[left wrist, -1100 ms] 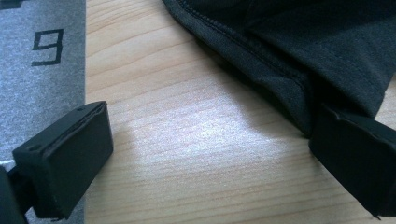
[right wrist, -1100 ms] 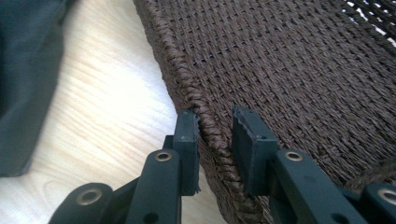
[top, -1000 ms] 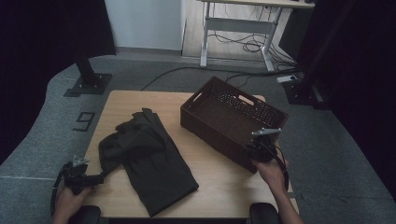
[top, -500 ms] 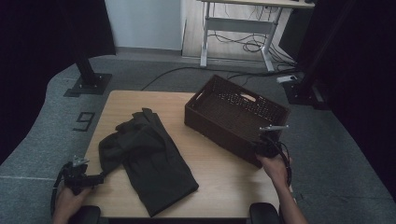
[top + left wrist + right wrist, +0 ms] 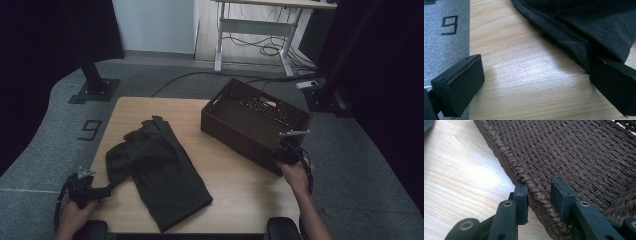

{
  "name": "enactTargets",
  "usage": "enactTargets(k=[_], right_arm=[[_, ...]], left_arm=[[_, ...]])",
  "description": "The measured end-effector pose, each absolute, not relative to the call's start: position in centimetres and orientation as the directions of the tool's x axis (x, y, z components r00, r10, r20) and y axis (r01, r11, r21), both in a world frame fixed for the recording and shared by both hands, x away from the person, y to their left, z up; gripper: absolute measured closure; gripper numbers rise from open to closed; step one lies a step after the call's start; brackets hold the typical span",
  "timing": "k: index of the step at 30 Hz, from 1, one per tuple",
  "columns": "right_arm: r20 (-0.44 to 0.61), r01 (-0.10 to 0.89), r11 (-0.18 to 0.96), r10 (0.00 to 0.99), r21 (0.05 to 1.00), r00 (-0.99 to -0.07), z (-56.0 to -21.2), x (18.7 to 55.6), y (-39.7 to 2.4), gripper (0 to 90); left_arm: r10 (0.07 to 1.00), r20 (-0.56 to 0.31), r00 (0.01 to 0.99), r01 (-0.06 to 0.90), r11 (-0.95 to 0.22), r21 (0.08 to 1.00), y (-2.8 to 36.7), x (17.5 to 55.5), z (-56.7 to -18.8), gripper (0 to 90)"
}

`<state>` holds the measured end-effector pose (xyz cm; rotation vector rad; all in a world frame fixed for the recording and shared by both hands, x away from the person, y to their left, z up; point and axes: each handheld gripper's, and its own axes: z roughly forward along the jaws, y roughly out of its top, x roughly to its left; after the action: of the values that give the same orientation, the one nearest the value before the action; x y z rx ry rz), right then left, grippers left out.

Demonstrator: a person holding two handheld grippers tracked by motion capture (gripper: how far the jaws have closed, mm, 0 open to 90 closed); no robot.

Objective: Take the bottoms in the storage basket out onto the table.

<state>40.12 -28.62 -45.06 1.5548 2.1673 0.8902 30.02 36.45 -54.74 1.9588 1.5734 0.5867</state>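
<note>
A dark green garment (image 5: 160,170) lies crumpled on the left half of the wooden table (image 5: 240,195). To its right stands a dark brown woven basket (image 5: 235,132), set at an angle. My right gripper (image 5: 290,146) sits at the basket's near right corner. In the right gripper view its jaws straddle the braided rim (image 5: 534,188), one outside and one inside, and the right gripper (image 5: 539,188) is shut on it. My left gripper (image 5: 104,190) rests at the table's near left edge. The left gripper (image 5: 536,72) stands open over bare wood, the garment's hem (image 5: 574,42) against its right jaw.
A "9" mark (image 5: 90,130) lies on the grey floor left of the table. A black stand base (image 5: 95,90) sits beyond it. A desk frame (image 5: 255,30) with loose cables stands at the back. Dark curtains hang on both sides.
My right gripper has shifted right and slightly away, and the basket has slid and turned with it. The left gripper and the garment have stayed put.
</note>
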Motion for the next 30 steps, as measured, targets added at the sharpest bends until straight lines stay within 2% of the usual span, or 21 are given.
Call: enactTargets(k=[30], right_arm=[[0.079,0.737,0.131,0.967,0.664,-0.243,-45.2,43.6,-29.7,69.0]], left_arm=[[0.976,-0.005,0.217,0.734,-0.160,0.661,36.4,30.0,-54.7,0.0]])
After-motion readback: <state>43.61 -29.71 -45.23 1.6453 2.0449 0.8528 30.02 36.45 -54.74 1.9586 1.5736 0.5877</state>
